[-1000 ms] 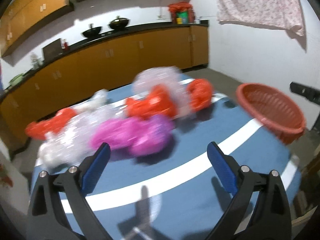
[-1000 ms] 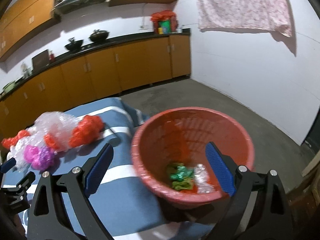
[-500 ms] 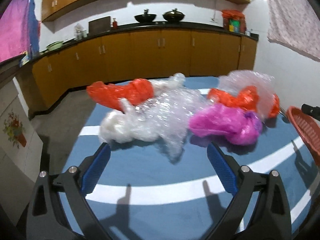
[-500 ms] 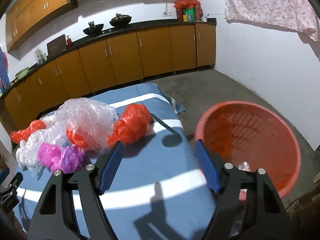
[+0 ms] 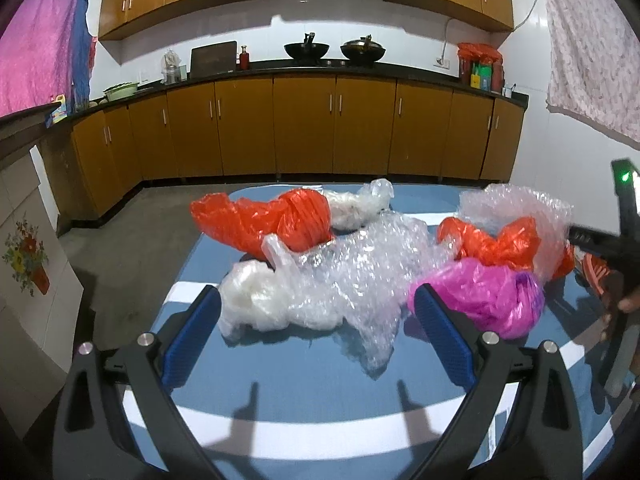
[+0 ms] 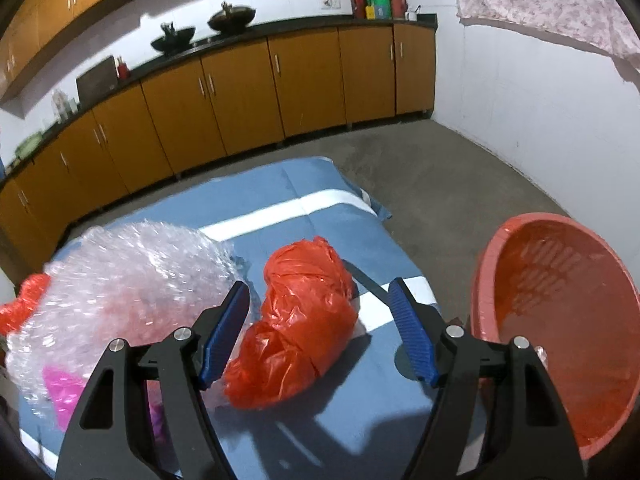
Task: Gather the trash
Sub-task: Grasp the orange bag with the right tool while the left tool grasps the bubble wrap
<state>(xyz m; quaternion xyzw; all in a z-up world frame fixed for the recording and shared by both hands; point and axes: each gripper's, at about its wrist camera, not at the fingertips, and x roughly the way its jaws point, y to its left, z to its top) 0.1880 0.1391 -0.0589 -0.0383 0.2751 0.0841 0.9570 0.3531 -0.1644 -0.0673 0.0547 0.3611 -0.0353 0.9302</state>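
Crumpled plastic trash on a blue bench with white stripes (image 5: 288, 396), both grippers empty.

The right gripper (image 6: 320, 332) has narrowed a little yet its fingers stay apart, framing a crumpled orange-red plastic bag (image 6: 304, 320) without pressing it. A round red plastic basket (image 6: 560, 328) stands just right of the bench. The left gripper (image 5: 318, 340) has its fingers wide apart before a clear bubble-wrap heap (image 5: 344, 280); a magenta plastic bag (image 5: 480, 296) lies to its right.

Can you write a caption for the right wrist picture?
Open right gripper lined up on a crumpled red plastic bag, red basket waiting beside the table.
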